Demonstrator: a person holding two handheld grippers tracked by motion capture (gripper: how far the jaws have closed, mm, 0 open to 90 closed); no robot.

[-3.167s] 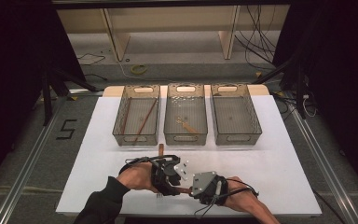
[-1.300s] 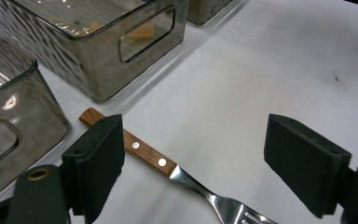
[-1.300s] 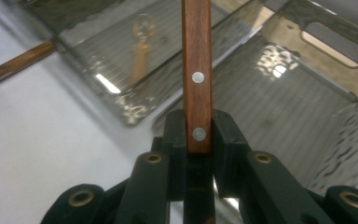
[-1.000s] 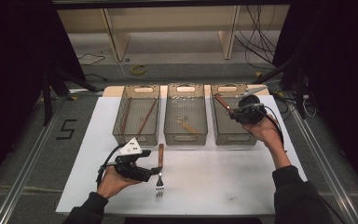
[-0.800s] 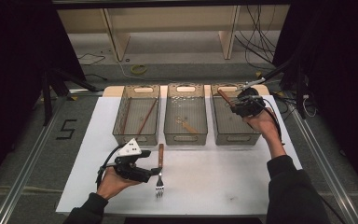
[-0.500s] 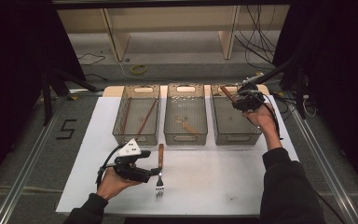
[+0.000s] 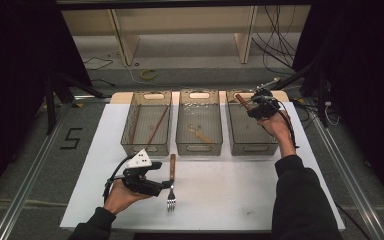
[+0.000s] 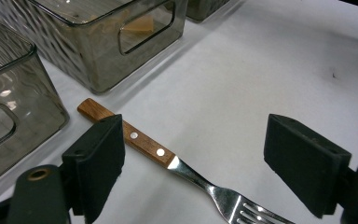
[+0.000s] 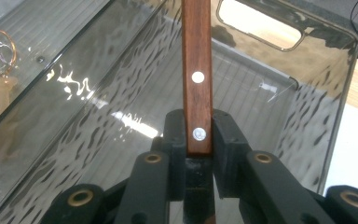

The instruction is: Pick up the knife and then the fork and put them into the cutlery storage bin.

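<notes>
Since I'm binning cutlery, right gripper (image 9: 198,135) clamps a wooden handle (image 9: 196,70) over the right bin (image 7: 240,142), while left gripper (image 8: 193,154) hangs wide astride the fork (image 8: 168,161).

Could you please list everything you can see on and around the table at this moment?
Bins: three, clear smoky grey, side by side at the table's far edge.
Fork: one, steel with a wooden handle, on the white table before the left bin.
Wood-handled utensil: one, brown, clamped over the right bin.
Chopsticks: brown, in the left bin.
Small utensil: one, pale, in the middle bin.
Left gripper: black, open, astride the fork.
Right gripper: black, shut on the handle.
</notes>
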